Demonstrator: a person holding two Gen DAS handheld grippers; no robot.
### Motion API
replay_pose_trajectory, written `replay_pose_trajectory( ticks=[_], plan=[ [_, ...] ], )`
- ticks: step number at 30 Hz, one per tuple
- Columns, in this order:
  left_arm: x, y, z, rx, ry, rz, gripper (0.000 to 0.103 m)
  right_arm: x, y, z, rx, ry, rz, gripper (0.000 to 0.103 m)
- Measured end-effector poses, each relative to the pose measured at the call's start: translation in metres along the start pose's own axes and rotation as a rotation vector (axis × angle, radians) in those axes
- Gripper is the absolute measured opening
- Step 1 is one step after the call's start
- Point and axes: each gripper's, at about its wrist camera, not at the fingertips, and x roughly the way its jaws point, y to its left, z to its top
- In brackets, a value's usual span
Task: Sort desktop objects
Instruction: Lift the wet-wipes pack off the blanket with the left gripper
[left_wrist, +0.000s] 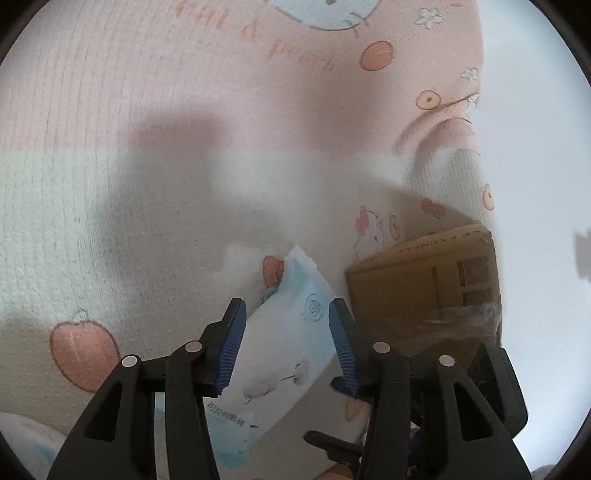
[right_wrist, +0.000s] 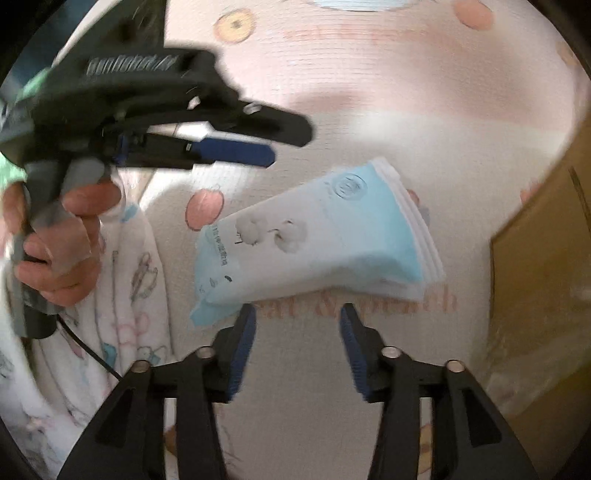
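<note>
A white and light-blue tissue pack (left_wrist: 280, 354) with a cotton-flower print lies tilted on the peach-print cloth (left_wrist: 147, 221). In the left wrist view it shows between the blue pads of my left gripper (left_wrist: 287, 306), which is open, and the pads do not press on it. In the right wrist view the pack (right_wrist: 314, 243) lies just past the tips of my right gripper (right_wrist: 298, 310), which is open with nothing between its fingers. There my left gripper (right_wrist: 286, 142) hangs at the upper left, apart from the pack.
A brown cardboard box (left_wrist: 424, 288) stands right of the pack, also at the right edge (right_wrist: 539, 258). A hand (right_wrist: 55, 258) holds the left gripper's handle, with a thin black cable (right_wrist: 92, 354) below. A bunched white printed cloth (right_wrist: 129, 295) lies at the left.
</note>
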Motion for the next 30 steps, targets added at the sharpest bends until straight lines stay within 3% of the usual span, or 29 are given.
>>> replay_pose_trajectory(
  ticks=[1, 4, 8, 11, 17, 23, 30],
  plan=[
    [0.003, 0.004, 0.0, -0.005, 0.01, -0.008, 0.051, -0.003, -0.004, -0.002, 0.034, -0.019, 0.013, 0.061],
    [0.009, 0.004, -0.001, 0.003, 0.043, -0.015, 0.051, -0.007, -0.016, -0.003, 0.136, -0.056, 0.022, 0.061],
    [0.019, 0.002, -0.001, 0.024, 0.078, -0.033, 0.051, 0.001, -0.03, 0.002, 0.274, -0.05, 0.018, 0.061],
    [0.029, -0.001, 0.0, 0.046, 0.116, -0.032, 0.051, 0.013, -0.022, 0.003, 0.336, -0.042, 0.067, 0.061],
    [0.043, -0.009, -0.007, 0.115, 0.18, -0.007, 0.051, 0.043, -0.014, 0.01, 0.386, 0.001, 0.088, 0.061],
    [0.041, -0.005, -0.01, 0.105, 0.173, -0.022, 0.048, 0.047, -0.026, 0.01, 0.404, -0.016, 0.13, 0.061],
    [0.027, -0.019, -0.023, 0.143, 0.147, -0.032, 0.046, 0.043, -0.007, 0.012, 0.354, -0.017, 0.097, 0.061]
  ],
)
